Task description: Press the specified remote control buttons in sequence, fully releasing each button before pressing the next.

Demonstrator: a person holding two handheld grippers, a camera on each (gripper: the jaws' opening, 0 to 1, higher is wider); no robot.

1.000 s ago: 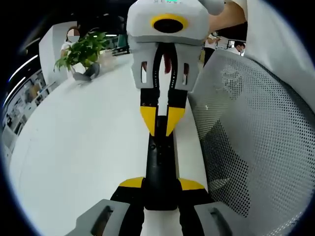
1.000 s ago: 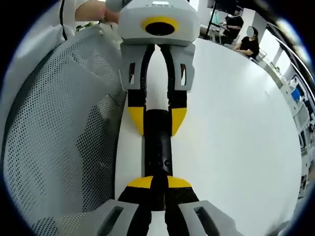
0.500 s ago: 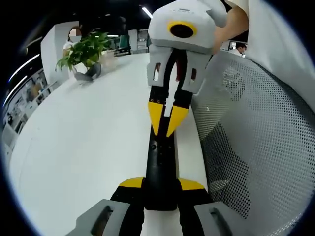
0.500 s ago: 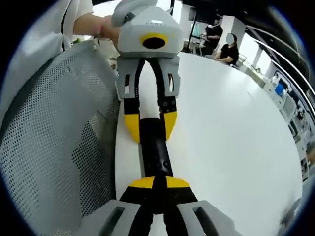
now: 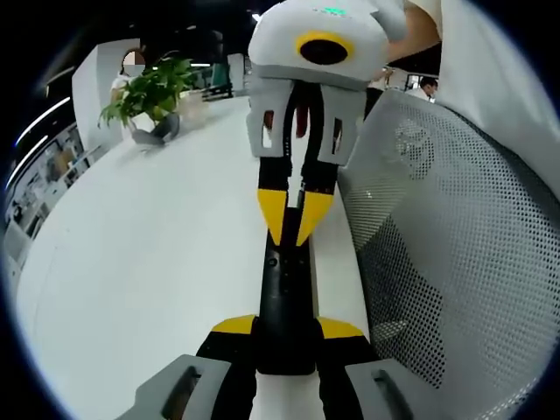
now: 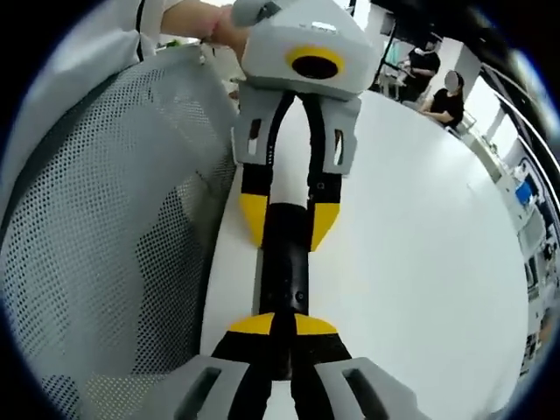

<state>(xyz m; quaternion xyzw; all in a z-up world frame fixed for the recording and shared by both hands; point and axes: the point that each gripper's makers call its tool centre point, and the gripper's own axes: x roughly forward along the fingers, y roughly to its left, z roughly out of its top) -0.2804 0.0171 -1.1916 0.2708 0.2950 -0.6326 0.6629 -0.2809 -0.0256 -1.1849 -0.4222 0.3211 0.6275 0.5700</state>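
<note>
White and wide, the table [image 5: 149, 262] runs back through an open office toward a potted plant [image 5: 144, 92] at ten o'clock in the left gripper view. A grey mesh chair back [image 5: 446, 254] stands just beside the table's near edge.

The black remote control [image 5: 284, 297] lies along that edge. My left claw [image 5: 286, 337] is clamped on one end of it, yellow tips either side of the body. My right claw [image 5: 293, 219] comes down from twelve o'clock with its tips drawn nearly together, resting at the remote's other end. I cannot tell whether they touch a button.

My worry: the remote sits close to the edge, so a hard or off-centre press could tip it in the left claw or push it toward the chair. Pinched tips could also land on the wrong button or catch two at once.

The right gripper view [image 6: 278, 337] looks the opposite way, showing seated people [image 6: 448, 96] at one o'clock and the chair at nine o'clock.
</note>
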